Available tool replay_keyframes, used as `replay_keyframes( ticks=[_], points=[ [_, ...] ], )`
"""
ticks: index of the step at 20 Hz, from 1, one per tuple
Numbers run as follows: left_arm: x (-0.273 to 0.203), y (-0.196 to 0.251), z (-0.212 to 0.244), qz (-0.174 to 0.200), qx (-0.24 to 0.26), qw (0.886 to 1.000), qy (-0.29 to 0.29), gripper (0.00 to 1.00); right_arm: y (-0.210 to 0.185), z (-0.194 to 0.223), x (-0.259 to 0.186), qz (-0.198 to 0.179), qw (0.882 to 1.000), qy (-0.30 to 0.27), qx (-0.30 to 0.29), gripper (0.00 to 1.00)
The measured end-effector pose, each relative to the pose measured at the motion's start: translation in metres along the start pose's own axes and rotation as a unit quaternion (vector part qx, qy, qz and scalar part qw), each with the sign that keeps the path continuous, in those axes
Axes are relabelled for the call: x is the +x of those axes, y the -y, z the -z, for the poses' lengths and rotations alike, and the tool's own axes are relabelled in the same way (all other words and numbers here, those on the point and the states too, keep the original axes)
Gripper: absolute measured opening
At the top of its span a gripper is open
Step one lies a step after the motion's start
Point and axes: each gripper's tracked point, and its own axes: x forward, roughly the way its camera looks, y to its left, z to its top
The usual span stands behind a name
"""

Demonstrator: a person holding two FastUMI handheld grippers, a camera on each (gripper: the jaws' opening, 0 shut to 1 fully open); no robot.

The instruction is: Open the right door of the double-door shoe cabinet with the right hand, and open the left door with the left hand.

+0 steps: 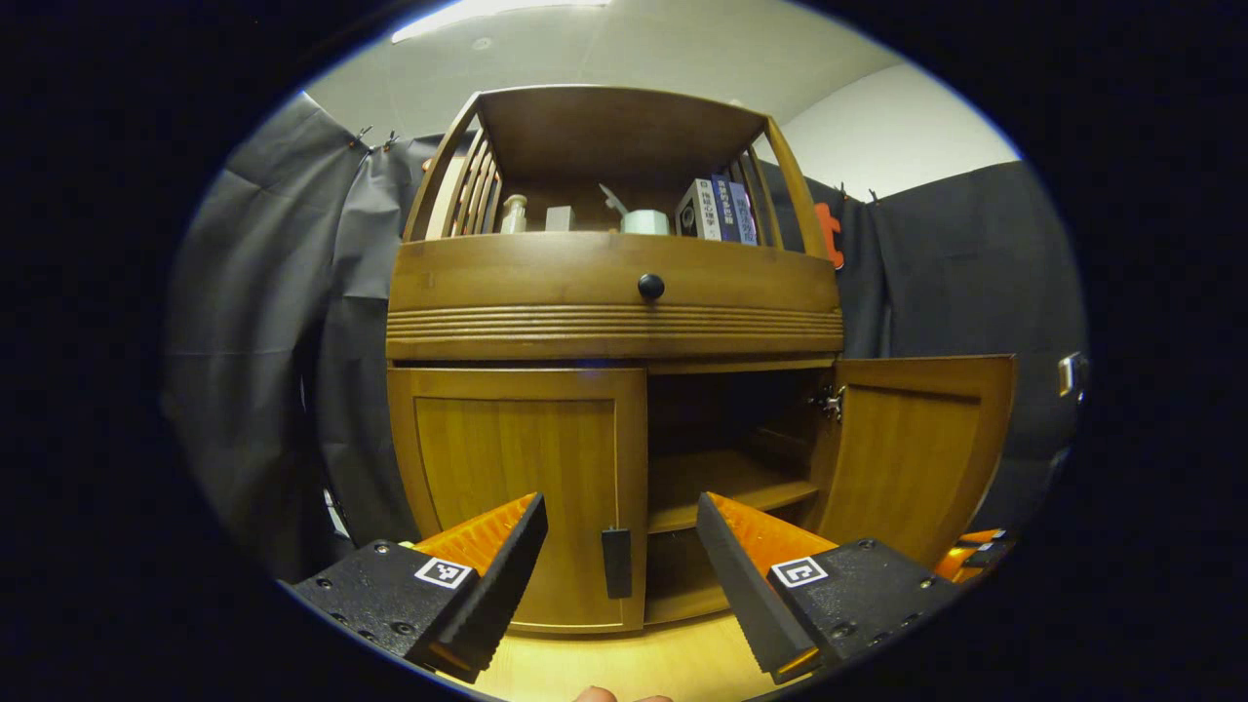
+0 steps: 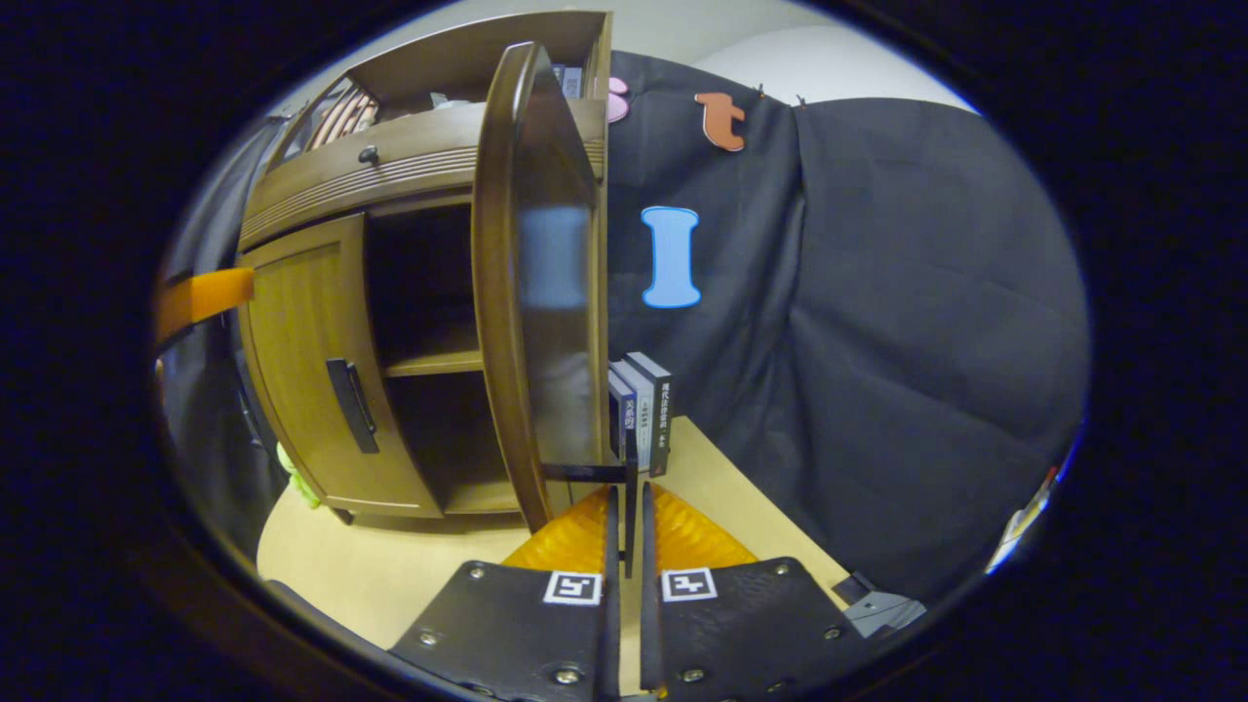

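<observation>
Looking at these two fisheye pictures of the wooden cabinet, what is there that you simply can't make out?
- Left gripper view: the lower compartment behind the open right door lies in deep shadow; its contents are unreadable.
- Left gripper view: small things on the top shelf are too tiny to identify.
- Right gripper view: the right door, seen edge-on, hides the cabinet's right side and is blurred.
- Right gripper view: the right gripper covers part of the handle.

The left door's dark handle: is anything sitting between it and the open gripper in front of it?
Nothing visible. The left gripper is open, and the handle of the closed left door shows between its fingers with only bare floor below.
</observation>
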Motion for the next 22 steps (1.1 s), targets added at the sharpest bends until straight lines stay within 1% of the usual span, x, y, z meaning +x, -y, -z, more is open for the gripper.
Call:
replay_keyframes(
  ticks=[1,2,5,7,8,9,10,11,14,16,19,20,21,22],
  points=[
    [0.007,-0.002,0.007,-0.002,0.002,1.0,-0.005,0.94,0.004,-0.001,-0.002,0.005,1.0,0.002,-0.003,0.08],
    [0.013,-0.003,0.012,-0.003,0.006,1.0,-0.01,0.96,0.01,-0.001,-0.002,0.013,1.0,0.005,-0.007,0.08],
    [0.026,-0.012,0.031,-0.014,0.014,1.0,-0.023,0.96,0.031,0.002,-0.006,0.038,0.999,0.004,-0.009,0.08],
    [0.04,-0.015,0.045,-0.014,0.005,0.999,-0.038,0.96,0.046,0.003,-0.009,0.059,0.998,0.002,-0.004,0.08],
    [0.047,-0.014,0.051,-0.011,-0.001,0.999,-0.046,0.94,0.055,0.004,-0.01,0.071,0.997,0.003,-0.003,0.08],
    [0.054,-0.013,0.058,-0.007,-0.007,0.999,-0.052,0.95,0.064,0.002,-0.013,0.084,0.996,0.006,-0.002,0.08],
    [0.06,-0.011,0.064,-0.005,-0.009,0.998,-0.058,0.94,0.073,0.0,-0.015,0.096,0.995,0.008,-0.001,0.08],
    [0.068,-0.011,0.072,-0.005,-0.009,0.998,-0.065,0.93,0.075,-0.002,-0.016,0.091,0.996,0.011,0.005,0.08],
    [0.087,-0.01,0.092,-0.011,-0.012,0.996,-0.085,0.89,0.083,-0.007,-0.023,0.112,0.993,0.021,0.001,0.08],
    [0.098,-0.01,0.108,-0.011,-0.012,0.995,-0.101,0.88,0.085,-0.013,-0.029,0.121,0.992,0.031,-0.004,0.08],
    [0.11,-0.008,0.128,-0.014,-0.015,0.993,-0.12,0.82,0.094,-0.012,-0.035,0.132,0.991,0.033,-0.004,0.08],
    [0.115,-0.007,0.133,-0.015,-0.016,0.992,-0.125,0.78,0.099,-0.011,-0.038,0.139,0.99,0.034,-0.004,0.08],
    [0.121,-0.007,0.139,-0.014,-0.018,0.991,-0.132,0.77,0.104,-0.01,-0.042,0.146,0.989,0.034,-0.001,0.08],
    [0.125,-0.007,0.142,-0.013,-0.021,0.99,-0.137,0.71,0.108,-0.01,-0.045,0.151,0.988,0.033,0.002,0.08]
  ],
)
